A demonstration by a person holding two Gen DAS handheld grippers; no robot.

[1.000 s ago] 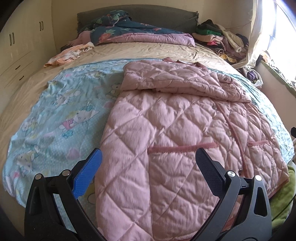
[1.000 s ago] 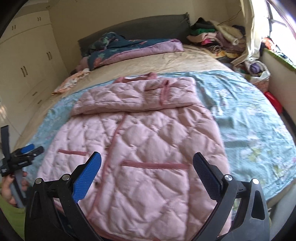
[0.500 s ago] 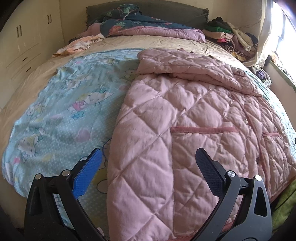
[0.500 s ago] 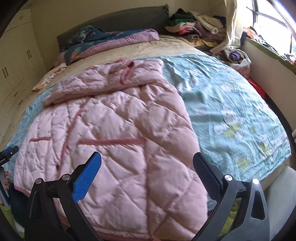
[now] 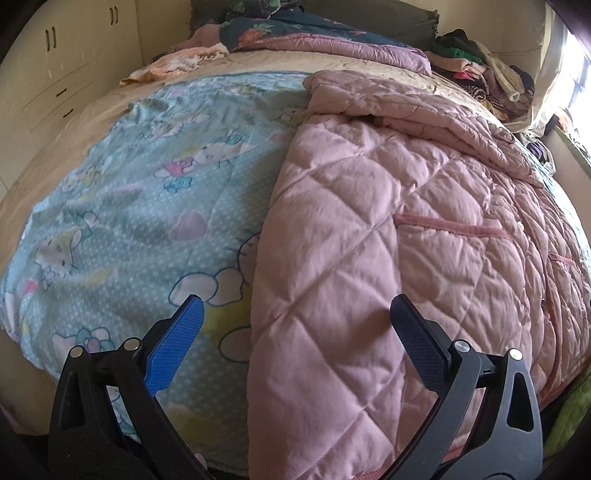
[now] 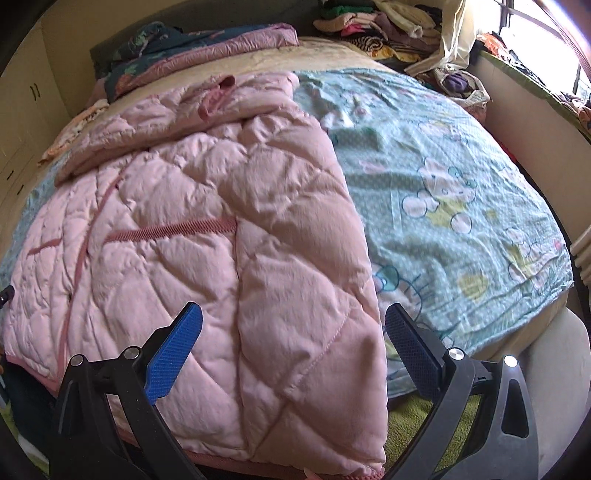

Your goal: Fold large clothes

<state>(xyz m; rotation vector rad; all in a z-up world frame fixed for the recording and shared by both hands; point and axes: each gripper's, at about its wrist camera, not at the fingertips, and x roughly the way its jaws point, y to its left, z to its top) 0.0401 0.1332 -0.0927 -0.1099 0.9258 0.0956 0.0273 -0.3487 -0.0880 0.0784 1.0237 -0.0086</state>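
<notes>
A pink quilted jacket lies front-up on the bed, its sleeves folded across the chest and its hem at the near edge. It also shows in the right wrist view. My left gripper is open and empty, just above the jacket's left hem corner, straddling its left side edge. My right gripper is open and empty over the jacket's right hem corner.
A light-blue cartoon-print sheet covers the bed under the jacket. A folded dark floral quilt and a clothes pile lie at the bed's head. Cream cupboards stand left, a window ledge right.
Both grippers have moved down and closer to the jacket's hem, the left toward its left corner, the right toward its right corner. Both stay open.
</notes>
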